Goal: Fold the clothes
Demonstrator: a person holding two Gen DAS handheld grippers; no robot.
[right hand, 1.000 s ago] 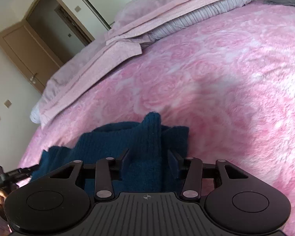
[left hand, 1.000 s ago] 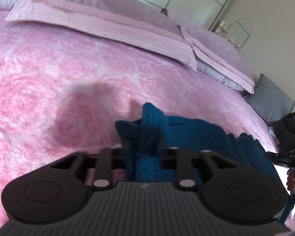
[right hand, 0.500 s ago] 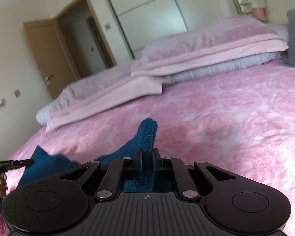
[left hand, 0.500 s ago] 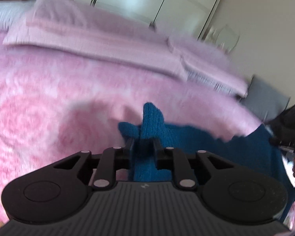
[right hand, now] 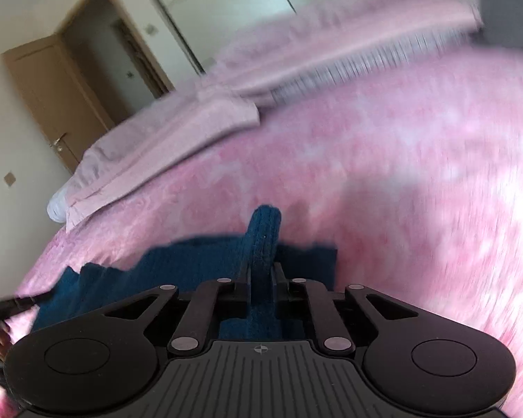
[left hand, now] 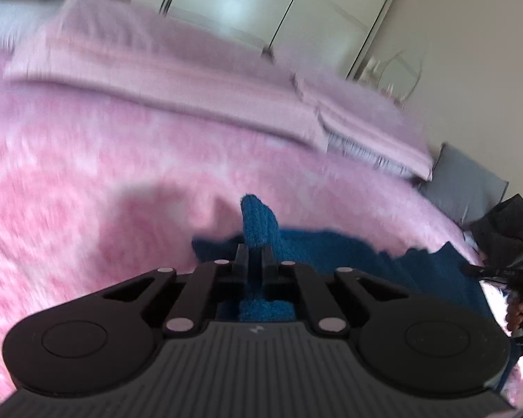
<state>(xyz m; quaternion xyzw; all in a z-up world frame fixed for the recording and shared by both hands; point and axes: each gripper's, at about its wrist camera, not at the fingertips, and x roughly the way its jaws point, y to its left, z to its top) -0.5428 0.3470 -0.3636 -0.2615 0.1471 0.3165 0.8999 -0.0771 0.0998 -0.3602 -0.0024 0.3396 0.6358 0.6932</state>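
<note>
A dark blue knit garment [left hand: 331, 250] lies on the pink bed cover [left hand: 122, 174]. In the left wrist view my left gripper [left hand: 254, 254] is shut on a pinched-up fold of it, and a tab of knit sticks up past the fingertips. The right wrist view shows the same garment [right hand: 191, 264] spreading to the left, with my right gripper [right hand: 261, 273] shut on another raised fold. Each gripper appears at the other view's edge: the right gripper [left hand: 498, 271] and the left gripper [right hand: 17, 303], both at the cloth's edge. Both views are motion-blurred.
Pink pillows [left hand: 157, 52] line the head of the bed, with a grey cushion [left hand: 470, 188] and a dark cloth [left hand: 505, 223] at its right. White wardrobe doors [left hand: 261, 7] stand behind. An open brown door [right hand: 52, 97] is at the far left.
Both pairs of jaws have closed onto the knit folds that stood between them. The cameras have tilted, and the garment's edge between the grippers has pulled up and taut.
</note>
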